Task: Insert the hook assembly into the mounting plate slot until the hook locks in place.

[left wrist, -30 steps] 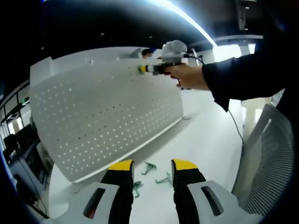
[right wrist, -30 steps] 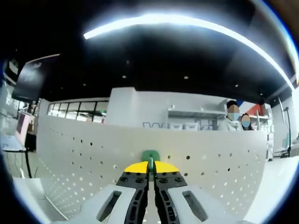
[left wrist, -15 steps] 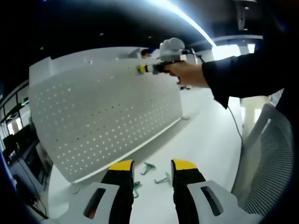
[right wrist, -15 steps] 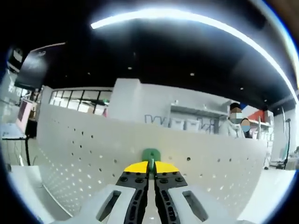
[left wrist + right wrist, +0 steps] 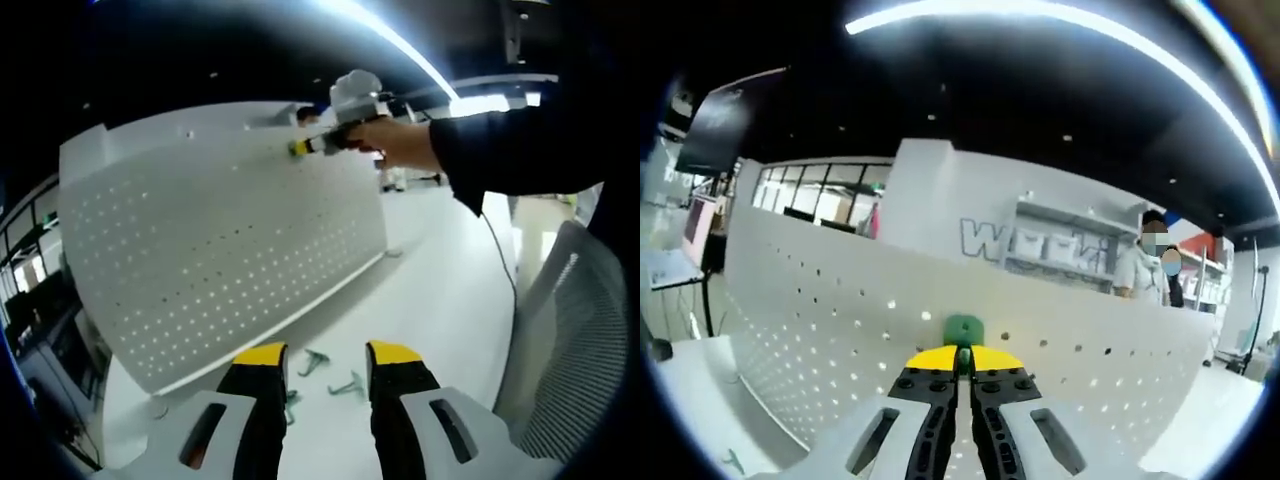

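Two grippers are working: the right gripper point(image 5: 962, 357) is clamping a green hook point(image 5: 962, 329) against the pegboard's point(image 5: 220, 240) top edge while the left gripper point(image 5: 325, 352), jaws apart, is hovering above spare hooks point(image 5: 335, 372) on the table point(image 5: 440, 300).

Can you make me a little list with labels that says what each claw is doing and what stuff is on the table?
right claw: shut on a green hook, held up near the top edge of the board
left claw: open, holding nothing, low over the table
board: white pegboard standing upright on the table
table: white, with spare green hooks lying near the board's bottom edge
hook locked in: cannot tell
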The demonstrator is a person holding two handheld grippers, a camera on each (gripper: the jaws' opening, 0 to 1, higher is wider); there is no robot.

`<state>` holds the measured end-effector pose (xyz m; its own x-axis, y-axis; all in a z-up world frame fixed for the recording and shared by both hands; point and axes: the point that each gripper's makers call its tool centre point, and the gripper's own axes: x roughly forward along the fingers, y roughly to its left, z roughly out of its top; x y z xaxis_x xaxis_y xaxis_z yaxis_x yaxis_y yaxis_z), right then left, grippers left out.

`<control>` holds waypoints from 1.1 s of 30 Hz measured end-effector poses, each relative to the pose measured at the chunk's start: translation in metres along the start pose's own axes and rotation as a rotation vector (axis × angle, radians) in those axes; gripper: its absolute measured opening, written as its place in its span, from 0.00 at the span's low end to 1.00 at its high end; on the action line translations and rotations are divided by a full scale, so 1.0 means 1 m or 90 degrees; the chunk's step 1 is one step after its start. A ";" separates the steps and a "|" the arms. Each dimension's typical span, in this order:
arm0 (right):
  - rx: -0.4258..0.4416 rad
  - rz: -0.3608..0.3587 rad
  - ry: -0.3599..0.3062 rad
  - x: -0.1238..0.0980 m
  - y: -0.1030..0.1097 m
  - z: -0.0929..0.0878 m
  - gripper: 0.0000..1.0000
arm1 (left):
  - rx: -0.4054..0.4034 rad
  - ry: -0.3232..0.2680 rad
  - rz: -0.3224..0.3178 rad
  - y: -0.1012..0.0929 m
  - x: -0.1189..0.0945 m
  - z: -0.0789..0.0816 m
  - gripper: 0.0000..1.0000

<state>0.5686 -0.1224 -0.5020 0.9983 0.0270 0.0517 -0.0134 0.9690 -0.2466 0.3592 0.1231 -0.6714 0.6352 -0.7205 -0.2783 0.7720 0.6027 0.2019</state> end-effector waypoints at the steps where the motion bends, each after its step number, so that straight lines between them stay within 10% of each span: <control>1: 0.000 0.000 0.001 0.000 0.000 0.000 0.01 | 0.000 0.000 0.000 0.000 0.000 0.000 0.32; 33: 0.124 -0.056 -0.109 -0.012 -0.022 0.002 0.00 | -0.013 -0.002 -0.001 0.001 -0.001 0.000 0.31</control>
<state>0.5573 -0.1441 -0.4955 0.9722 -0.0349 0.2315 0.0461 0.9980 -0.0432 0.3591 0.1244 -0.6715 0.6343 -0.7221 -0.2761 0.7722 0.6084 0.1829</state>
